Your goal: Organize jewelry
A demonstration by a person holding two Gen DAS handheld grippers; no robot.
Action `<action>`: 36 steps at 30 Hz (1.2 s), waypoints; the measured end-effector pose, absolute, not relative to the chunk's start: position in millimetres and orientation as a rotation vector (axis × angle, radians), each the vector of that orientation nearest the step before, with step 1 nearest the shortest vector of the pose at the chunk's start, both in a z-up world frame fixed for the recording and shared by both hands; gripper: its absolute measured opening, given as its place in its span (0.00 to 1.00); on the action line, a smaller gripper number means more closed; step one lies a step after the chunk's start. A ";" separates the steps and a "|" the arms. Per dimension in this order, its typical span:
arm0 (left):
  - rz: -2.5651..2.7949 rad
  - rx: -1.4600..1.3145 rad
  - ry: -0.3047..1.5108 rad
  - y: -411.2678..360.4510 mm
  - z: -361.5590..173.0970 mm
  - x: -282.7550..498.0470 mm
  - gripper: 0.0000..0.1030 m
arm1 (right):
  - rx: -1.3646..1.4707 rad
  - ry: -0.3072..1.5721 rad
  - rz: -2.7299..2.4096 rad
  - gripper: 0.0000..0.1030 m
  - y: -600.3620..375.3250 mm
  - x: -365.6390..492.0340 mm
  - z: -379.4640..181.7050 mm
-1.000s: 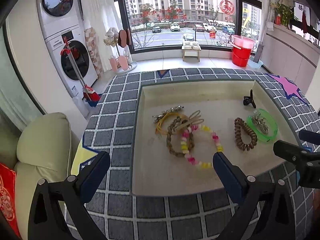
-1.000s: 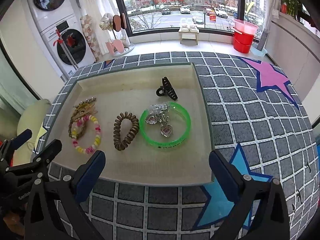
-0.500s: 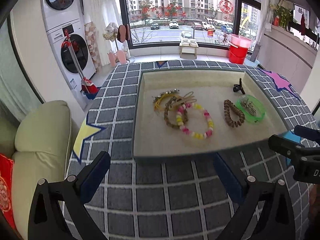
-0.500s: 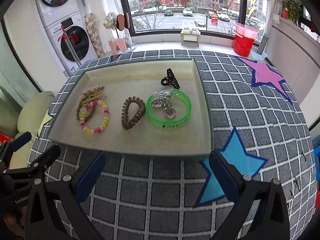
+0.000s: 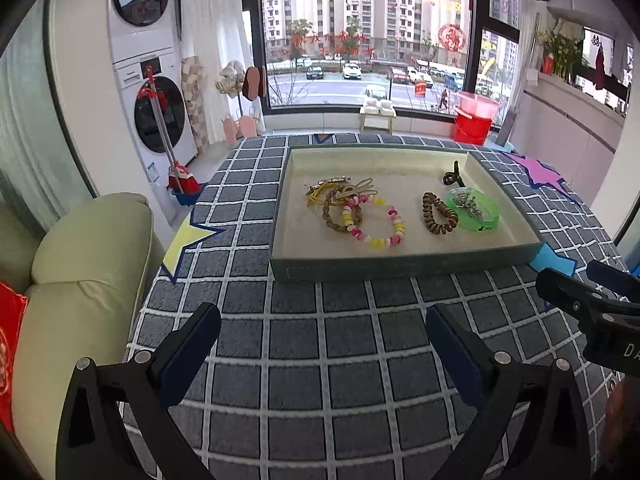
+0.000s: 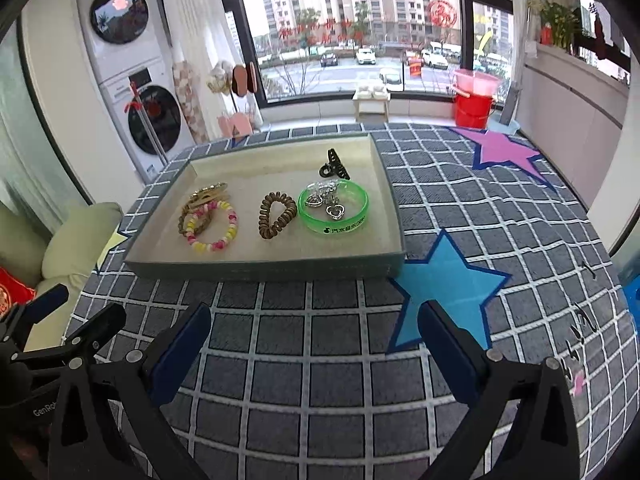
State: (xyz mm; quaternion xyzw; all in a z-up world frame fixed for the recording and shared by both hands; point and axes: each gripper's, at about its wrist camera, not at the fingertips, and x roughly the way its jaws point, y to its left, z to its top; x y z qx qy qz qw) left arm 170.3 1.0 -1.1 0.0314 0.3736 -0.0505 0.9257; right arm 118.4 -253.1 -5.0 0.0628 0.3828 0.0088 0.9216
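You had pulled both wide-open, empty claws, left claw (image 5: 322,350) and right claw (image 6: 314,344), back from the tray (image 5: 400,266).

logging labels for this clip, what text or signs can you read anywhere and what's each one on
"GenRob", cut off at the frame edge: white print on the left gripper body, seen from the right wrist view.
"D", cut off: white print on the right gripper body, seen from the left wrist view.
Dark print on the green bangle: too small to read.
Red window decorations: no legible characters.
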 end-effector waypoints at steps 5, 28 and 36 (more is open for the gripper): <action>-0.095 0.051 0.741 2.4 -0.8 155.4 1.00 | 0.110 0.737 0.004 1.00 -251.1 100.4 -2.9; -0.060 0.067 0.664 2.9 1.2 115.4 1.00 | 0.057 0.663 -0.014 1.00 -244.0 60.8 -1.7; -0.063 0.065 0.665 2.5 0.7 113.0 1.00 | 0.052 0.663 -0.013 1.00 -242.7 58.1 -2.4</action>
